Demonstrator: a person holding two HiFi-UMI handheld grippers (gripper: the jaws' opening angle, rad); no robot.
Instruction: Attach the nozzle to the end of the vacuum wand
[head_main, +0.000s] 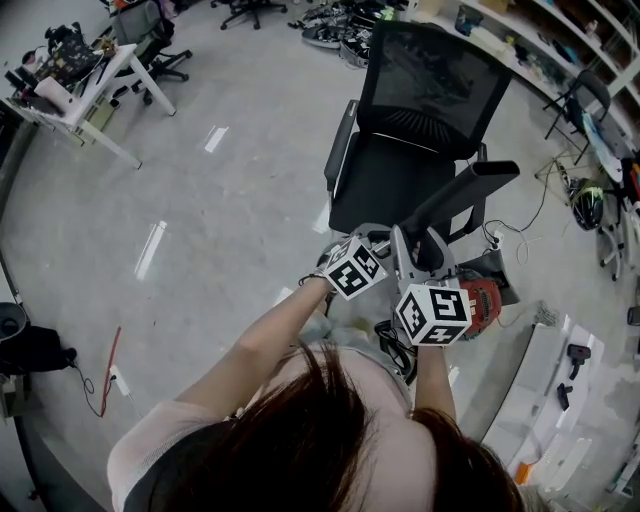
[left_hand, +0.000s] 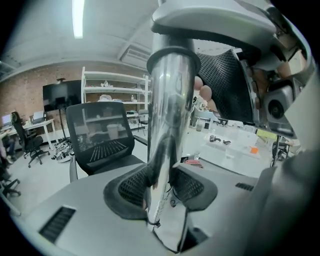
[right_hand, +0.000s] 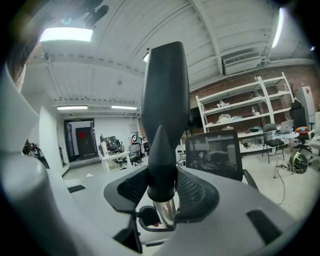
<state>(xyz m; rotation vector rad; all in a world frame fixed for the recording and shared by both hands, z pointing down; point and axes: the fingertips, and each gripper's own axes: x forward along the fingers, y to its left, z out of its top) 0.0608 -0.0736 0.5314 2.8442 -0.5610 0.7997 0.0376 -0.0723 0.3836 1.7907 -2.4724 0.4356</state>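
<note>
Near us, L gripper (left_hand: 162, 187) clamps the wand (left_hand: 170, 95), R gripper (right_hand: 162, 192) the nozzle (right_hand: 164, 100) at its base. Chrome's prob. slick, stiff; we'd squeeze firmly.

This is a workshop-style lab in an industrial loft. A bare grey concrete floor (head_main: 230, 200) carries a black mesh-backed office chair (head_main: 420, 110) at 12 o'clock and a white work table cluttered with electronics (head_main: 90, 80) at 10 o'clock. The gripper views add a red brick wall (left_hand: 30, 82), open white metal shelving (left_hand: 112, 90) and long ceiling strip lights (right_hand: 66, 34).
</note>
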